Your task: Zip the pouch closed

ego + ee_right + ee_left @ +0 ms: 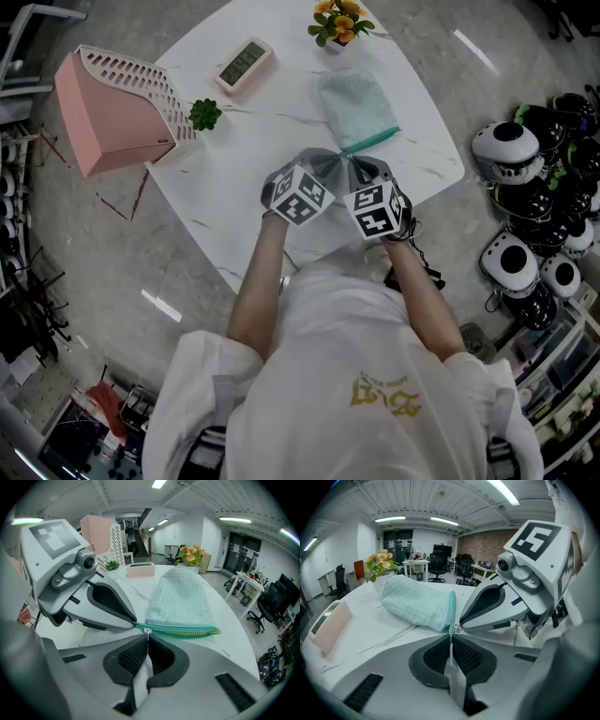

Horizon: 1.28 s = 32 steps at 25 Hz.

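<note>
A mint-green checked pouch (356,108) lies on the white table (272,141), its teal zipper (371,142) along the near edge. In the right gripper view the zipper (187,631) gapes, with yellow lining showing at its far end. My left gripper (451,638) is shut on the teal tape at the zipper's end next to the pouch (417,603). My right gripper (147,637) is shut on the small pale zipper pull (147,631) at that same end. The two grippers (323,161) (362,169) meet tip to tip at the pouch's near left corner.
A pink slotted box (112,108) stands at the table's left corner, with a small green plant (204,114) beside it. A pink-framed clock (244,64) and a flower pot (339,21) sit at the far edge. Several helmets (534,206) lie on the floor to the right.
</note>
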### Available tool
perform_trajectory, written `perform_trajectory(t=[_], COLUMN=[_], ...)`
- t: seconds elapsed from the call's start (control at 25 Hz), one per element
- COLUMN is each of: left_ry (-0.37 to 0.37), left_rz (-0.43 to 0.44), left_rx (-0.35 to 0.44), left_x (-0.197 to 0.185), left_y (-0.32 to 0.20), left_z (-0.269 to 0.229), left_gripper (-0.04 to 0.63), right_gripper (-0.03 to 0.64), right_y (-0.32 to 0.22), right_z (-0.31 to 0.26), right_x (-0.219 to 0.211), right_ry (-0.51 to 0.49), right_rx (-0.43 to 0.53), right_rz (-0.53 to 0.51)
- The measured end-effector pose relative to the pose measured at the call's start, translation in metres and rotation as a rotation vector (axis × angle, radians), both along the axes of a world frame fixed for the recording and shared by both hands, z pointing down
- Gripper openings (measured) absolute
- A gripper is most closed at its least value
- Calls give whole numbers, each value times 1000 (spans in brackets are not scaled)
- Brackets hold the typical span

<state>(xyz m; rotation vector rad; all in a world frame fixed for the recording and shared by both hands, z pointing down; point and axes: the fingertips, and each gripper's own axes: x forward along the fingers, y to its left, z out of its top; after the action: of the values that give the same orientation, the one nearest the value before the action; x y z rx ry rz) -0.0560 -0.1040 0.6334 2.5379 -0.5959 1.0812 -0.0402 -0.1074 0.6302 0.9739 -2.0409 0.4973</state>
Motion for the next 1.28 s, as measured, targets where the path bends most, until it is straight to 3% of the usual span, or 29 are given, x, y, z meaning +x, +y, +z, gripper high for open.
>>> perform_trajectory(t=[0.52,1.28], left_ry=[-11,-29], left_rz=[-28,-87], left_rx=[-2,5], left_x=[-11,-32], left_y=[0,-2], left_z=[-2,-5], left_gripper=[35,35], right_gripper=[17,18], right_y=[-11,-27], right_z=[-2,-6], right_x=[20,69], right_ry=[54,86], right_rx=[25,24], right_rz=[4,114])
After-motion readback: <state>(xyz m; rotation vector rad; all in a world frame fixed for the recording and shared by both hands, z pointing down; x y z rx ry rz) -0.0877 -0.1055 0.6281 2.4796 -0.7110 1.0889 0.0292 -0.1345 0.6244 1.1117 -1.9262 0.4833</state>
